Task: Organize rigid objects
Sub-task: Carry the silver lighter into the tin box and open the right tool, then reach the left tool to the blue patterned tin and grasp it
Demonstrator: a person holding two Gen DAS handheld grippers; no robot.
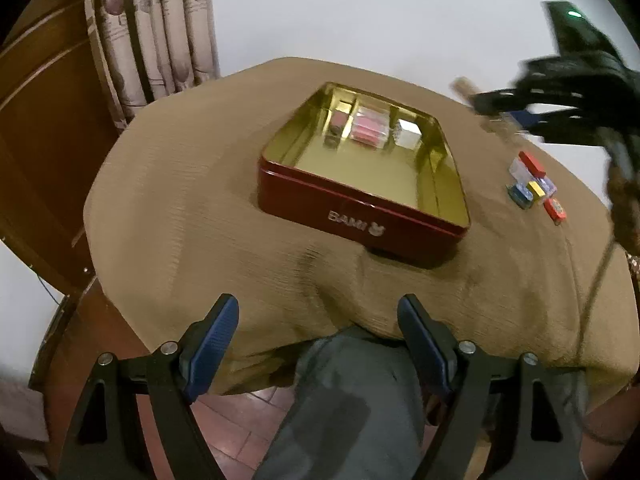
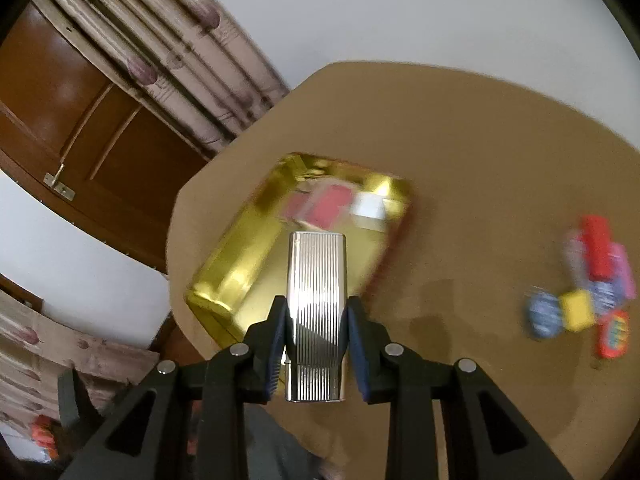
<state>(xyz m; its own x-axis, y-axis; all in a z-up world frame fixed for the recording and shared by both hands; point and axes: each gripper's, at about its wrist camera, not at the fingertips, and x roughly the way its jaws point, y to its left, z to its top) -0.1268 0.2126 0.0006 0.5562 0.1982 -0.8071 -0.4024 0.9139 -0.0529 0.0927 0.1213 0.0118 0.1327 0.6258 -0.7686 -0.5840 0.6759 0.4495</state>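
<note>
The right gripper (image 2: 316, 344) is clenched on a ribbed silver case (image 2: 316, 312), its blue pads (image 2: 280, 344) pressed against the case's two long sides; the case stands out forward between the fingers, held in the air above the near part of the tin (image 2: 224, 276). In the left wrist view the same gripper (image 1: 500, 108) shows as a dark, blurred shape above the table's far right edge, and the case it carries is little more than a pale smear there.

The left gripper (image 1: 318, 344) is released, its jaws wide apart with nothing between them, hanging off the near edge of the table (image 1: 180, 220) above a grey-trousered knee (image 1: 352, 392).

The tin (image 1: 352, 216) sits about mid-table on a tan cloth, red outside (the word BAMI on its near wall) and gold inside. Along its far wall lie three things in a row: a small dark pink item (image 1: 338, 122) to the left, a clear box with a red filling (image 1: 370, 130) in the middle, and a white box (image 1: 408, 136) to the right. The rest of the tin's floor is bare gold.

Near the table's right edge, well apart from the tin, is a cluster of small pieces (image 1: 536, 184): a red block (image 2: 596, 248), a yellow cube (image 2: 576, 310), a blue piece (image 2: 542, 314), and a red-orange piece (image 2: 614, 334) nearest the near edge. They are blurred, and whether they touch one another I cannot tell.

A patterned curtain (image 1: 160, 32) and brown door (image 2: 80, 100) stand behind the table's far left corner.
</note>
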